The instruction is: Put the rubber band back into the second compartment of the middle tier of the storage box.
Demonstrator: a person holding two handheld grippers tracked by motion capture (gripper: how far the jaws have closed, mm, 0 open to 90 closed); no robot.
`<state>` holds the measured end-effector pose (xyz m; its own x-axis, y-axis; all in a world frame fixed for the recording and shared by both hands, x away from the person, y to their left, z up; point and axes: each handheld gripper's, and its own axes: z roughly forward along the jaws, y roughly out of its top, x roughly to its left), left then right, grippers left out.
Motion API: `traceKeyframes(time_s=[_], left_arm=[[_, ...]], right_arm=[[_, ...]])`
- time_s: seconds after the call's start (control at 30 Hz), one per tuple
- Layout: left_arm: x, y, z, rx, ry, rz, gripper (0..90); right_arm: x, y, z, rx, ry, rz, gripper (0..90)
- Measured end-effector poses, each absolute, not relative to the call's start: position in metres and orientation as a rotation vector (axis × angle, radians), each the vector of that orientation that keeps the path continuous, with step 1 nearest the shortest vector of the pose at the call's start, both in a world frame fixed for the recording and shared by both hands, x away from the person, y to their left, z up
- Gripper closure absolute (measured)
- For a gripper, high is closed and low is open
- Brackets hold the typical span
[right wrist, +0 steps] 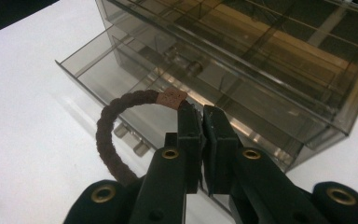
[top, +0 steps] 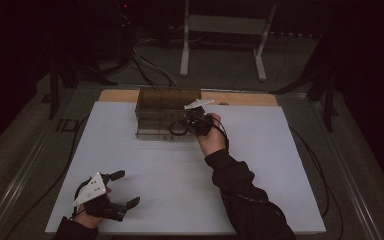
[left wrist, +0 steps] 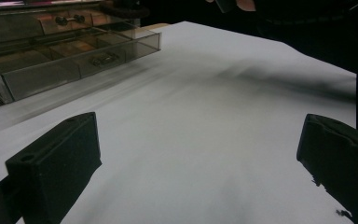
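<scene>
One brown hair tie [right wrist: 116,126] is pinched between the nearly closed jaws of the right gripper [right wrist: 202,116], looping out to one side above the open drawer [right wrist: 107,70] of a smoky clear organizer [top: 166,112]. The organizer stands at the far edge of the white mat [top: 180,175]. The left gripper [top: 121,189] rests near the mat's near left corner, jaws spread wide and empty.
</scene>
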<state>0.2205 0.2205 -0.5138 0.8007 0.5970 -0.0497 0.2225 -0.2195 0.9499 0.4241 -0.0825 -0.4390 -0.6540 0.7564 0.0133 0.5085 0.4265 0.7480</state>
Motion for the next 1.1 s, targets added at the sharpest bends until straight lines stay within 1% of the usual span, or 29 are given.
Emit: traceKeyframes(time_s=[0.43,0.7,1.1], left_arm=[[0.22,0.221,-0.513,1.793,0.63,0.391,0.2],[0.22,0.221,-0.513,1.796,0.627,0.39,0.2],[0.22,0.221,-0.514,1.793,0.631,0.384,0.2]], right_arm=[[0.438,-0.062,-0.44,1.085,2.361,1.06,85.9],[0.447,-0.051,-0.45,1.105,2.381,1.023,85.8],[0.458,-0.045,-0.468,1.142,2.399,0.972,85.8]])
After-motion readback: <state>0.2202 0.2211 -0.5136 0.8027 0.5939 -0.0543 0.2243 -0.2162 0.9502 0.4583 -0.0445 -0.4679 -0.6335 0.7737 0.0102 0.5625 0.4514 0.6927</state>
